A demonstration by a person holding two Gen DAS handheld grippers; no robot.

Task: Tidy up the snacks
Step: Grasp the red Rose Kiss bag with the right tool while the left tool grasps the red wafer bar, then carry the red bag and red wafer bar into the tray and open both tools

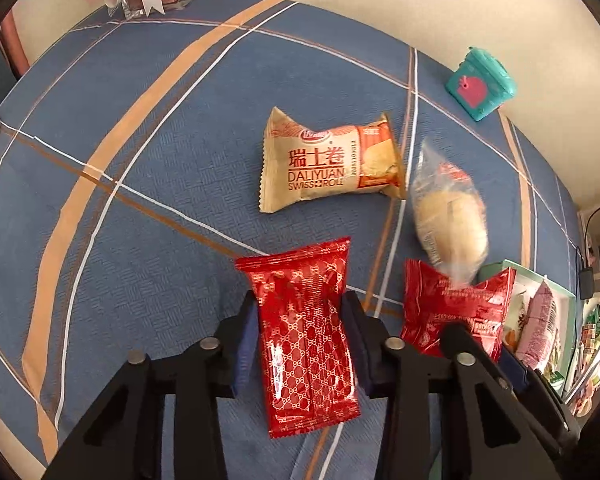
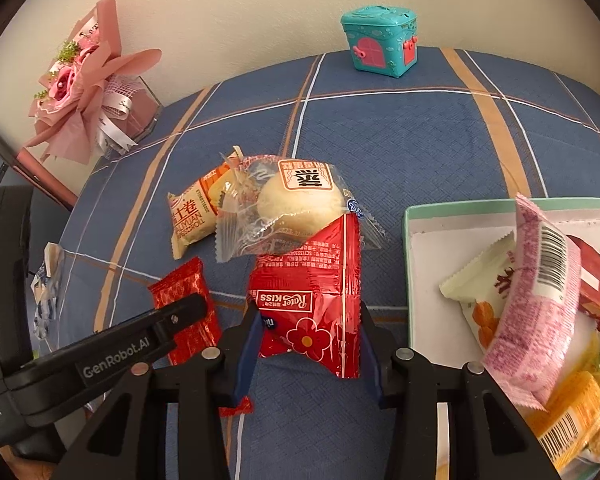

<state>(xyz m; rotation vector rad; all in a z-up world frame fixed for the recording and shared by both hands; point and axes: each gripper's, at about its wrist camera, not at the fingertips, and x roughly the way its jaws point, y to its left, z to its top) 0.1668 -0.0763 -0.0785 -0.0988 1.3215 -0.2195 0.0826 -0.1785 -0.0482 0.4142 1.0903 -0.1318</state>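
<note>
Snacks half sorted: several fill the tray [image 2: 412,216]; both tongs (left [image 1: 304,344], right [image 2: 308,344]) clamp red packets; two remain.

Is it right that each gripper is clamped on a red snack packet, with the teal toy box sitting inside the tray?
Not quite. The left gripper grips the patterned red packet and the right gripper grips the Rater Kiss packet, but the teal toy box stands on the blue cloth by the wall, outside the tray. The right wrist view shows it.
</note>
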